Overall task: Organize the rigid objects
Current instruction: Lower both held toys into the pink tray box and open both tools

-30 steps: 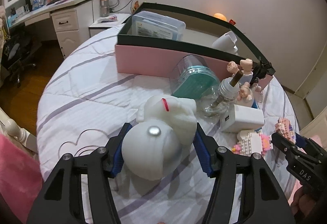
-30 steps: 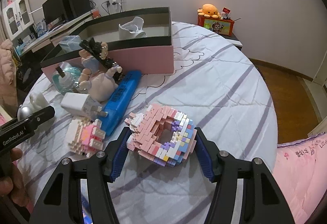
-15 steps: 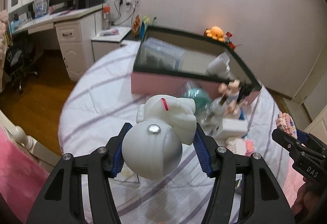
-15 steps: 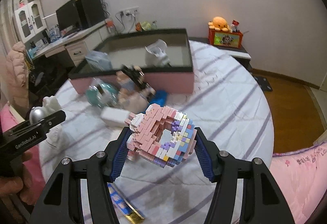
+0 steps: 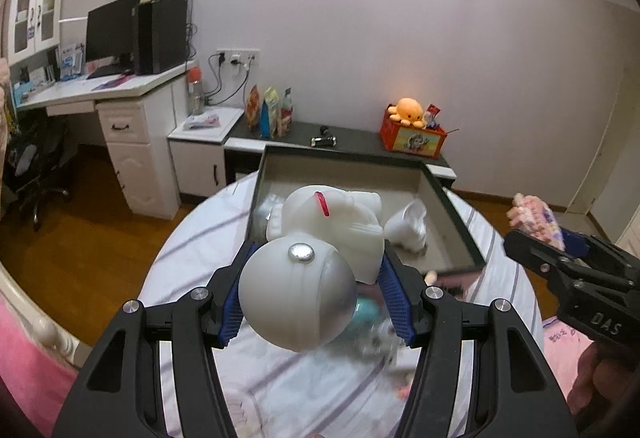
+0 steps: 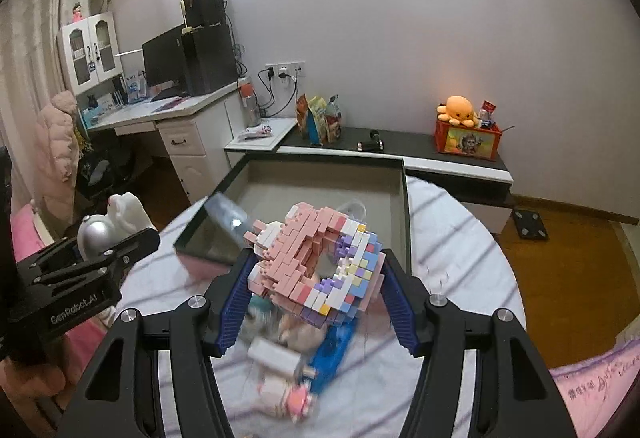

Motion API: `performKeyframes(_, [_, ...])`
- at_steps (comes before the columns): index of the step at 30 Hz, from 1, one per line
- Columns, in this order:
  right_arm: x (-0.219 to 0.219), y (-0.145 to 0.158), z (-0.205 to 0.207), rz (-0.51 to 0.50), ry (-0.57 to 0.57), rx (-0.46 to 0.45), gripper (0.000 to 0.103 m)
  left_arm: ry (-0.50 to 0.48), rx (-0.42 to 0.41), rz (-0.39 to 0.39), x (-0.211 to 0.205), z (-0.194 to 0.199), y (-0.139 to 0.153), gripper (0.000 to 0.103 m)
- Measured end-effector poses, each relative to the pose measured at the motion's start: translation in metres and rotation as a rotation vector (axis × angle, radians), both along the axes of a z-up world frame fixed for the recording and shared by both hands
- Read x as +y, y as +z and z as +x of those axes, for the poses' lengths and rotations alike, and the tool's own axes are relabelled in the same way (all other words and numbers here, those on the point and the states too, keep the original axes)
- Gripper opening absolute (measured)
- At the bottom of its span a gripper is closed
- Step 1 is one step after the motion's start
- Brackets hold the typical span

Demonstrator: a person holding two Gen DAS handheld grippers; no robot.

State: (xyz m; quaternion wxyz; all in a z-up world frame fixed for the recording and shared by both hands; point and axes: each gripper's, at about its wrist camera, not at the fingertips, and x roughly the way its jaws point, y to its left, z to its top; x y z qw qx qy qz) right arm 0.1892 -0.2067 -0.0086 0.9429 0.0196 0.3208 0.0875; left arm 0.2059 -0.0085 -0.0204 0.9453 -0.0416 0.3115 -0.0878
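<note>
My left gripper (image 5: 316, 302) is shut on a white astronaut figure (image 5: 320, 258) with a silver visor, held high above the bed. My right gripper (image 6: 314, 302) is shut on a pink, white and purple brick-built donut (image 6: 316, 274), also lifted. The pink box with a dark rim (image 5: 456, 214) lies ahead and below both; a white object (image 5: 408, 226) and a clear container sit inside it. In the right wrist view the box (image 6: 404, 206) is straight ahead and the left gripper (image 6: 92, 258) with the astronaut shows at the left.
Loose items lie blurred on the striped round bed (image 6: 456, 278) below: a white charger (image 6: 274, 356), a blue bar (image 6: 332, 354), a small pink brick figure (image 6: 288, 394). A low cabinet (image 6: 440, 158) and desk (image 5: 120, 94) stand behind the box.
Both grippers rose higher with their objects still held; the box and bed now sit lower and farther, and its inside is in view.
</note>
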Motion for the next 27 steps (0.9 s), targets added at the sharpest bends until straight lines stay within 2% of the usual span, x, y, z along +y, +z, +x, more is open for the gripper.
performKeyframes(8, [-0.004, -0.008, 0.07, -0.016, 0.008, 0.042, 0.062, -0.028, -0.011, 0.016, -0.026, 0.068, 0.005, 0.06])
performKeyframes(18, [-0.018, -0.053, 0.169, -0.024, 0.0, 0.172, 0.062, -0.021, 0.088, 0.069, -0.042, 0.17, -0.033, 0.06])
performKeyframes(25, [-0.012, -0.081, 0.209, -0.058, 0.009, 0.268, 0.062, -0.023, 0.172, 0.121, -0.053, 0.2, -0.06, 0.061])
performKeyframes(27, [-0.012, -0.086, 0.215, -0.068, 0.013, 0.291, 0.062, -0.019, 0.191, 0.151, -0.057, 0.203, -0.065, 0.069])
